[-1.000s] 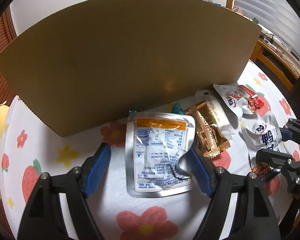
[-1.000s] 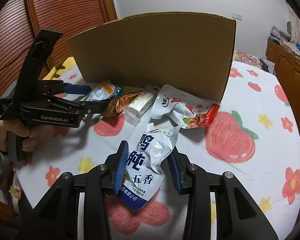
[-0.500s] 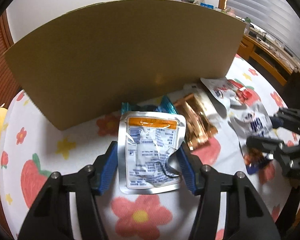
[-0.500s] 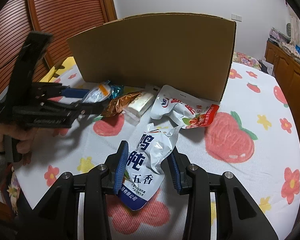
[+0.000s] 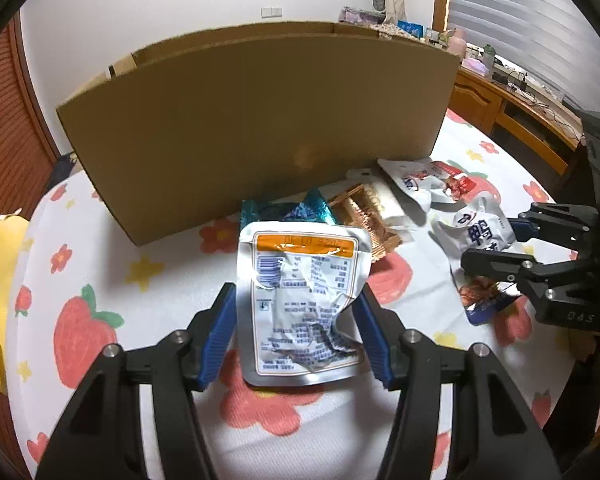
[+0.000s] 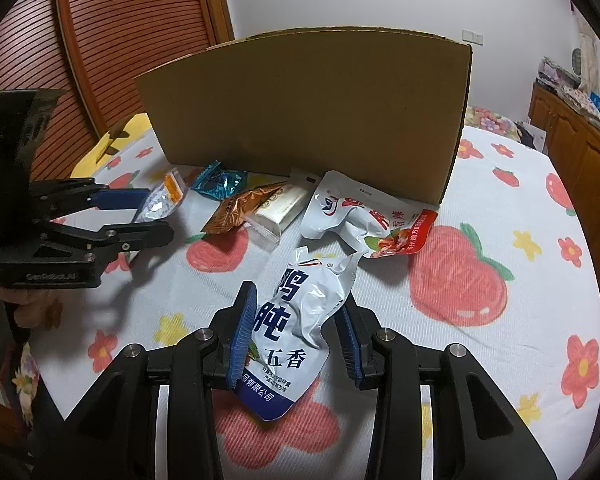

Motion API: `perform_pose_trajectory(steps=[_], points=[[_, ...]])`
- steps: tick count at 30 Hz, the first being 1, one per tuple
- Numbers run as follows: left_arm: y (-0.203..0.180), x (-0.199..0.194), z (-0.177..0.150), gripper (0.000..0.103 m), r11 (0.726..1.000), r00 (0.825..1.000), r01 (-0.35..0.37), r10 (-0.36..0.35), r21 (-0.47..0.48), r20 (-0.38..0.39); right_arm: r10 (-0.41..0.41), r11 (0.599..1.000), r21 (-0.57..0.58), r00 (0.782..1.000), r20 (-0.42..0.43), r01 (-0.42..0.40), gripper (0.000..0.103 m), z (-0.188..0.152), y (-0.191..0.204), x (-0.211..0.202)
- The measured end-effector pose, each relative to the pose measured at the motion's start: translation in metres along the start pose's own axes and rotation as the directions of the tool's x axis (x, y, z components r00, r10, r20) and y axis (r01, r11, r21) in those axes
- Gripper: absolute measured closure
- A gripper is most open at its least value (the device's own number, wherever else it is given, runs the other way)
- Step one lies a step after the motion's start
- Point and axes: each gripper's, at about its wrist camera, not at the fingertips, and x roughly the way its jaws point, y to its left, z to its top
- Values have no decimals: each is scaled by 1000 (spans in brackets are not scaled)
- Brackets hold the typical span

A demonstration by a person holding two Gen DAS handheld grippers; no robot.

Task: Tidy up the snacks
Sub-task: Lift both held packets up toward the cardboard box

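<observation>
Strawberry-and-flower cloth (image 5: 148, 304) covers the table, with a tall cardboard box (image 5: 260, 128) standing at the back. Since a second ago the left gripper (image 5: 296, 332) has narrowed from wide apart to clamped on the silver pouch (image 5: 304, 304) and raised it slightly, so that snack looks ready to go toward the box. Crinkled foil, an orange band at its top and blue print mark the pouch. Beside it, the right gripper (image 6: 296, 340) is unchanged, pads pinching the white duck-gizzard packet (image 6: 300, 320) just above the cloth. Teal, bronze and pale wrappers lie loose against the box's foot
</observation>
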Motion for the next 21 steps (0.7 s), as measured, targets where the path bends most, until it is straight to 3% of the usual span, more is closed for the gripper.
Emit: perform_pose_trajectory(steps=[21], points=[[9, -51, 20, 46, 997, 980, -63, 71, -51, 185, -7, 1000, -6, 1000, 7, 7, 65, -1, 1, 0]])
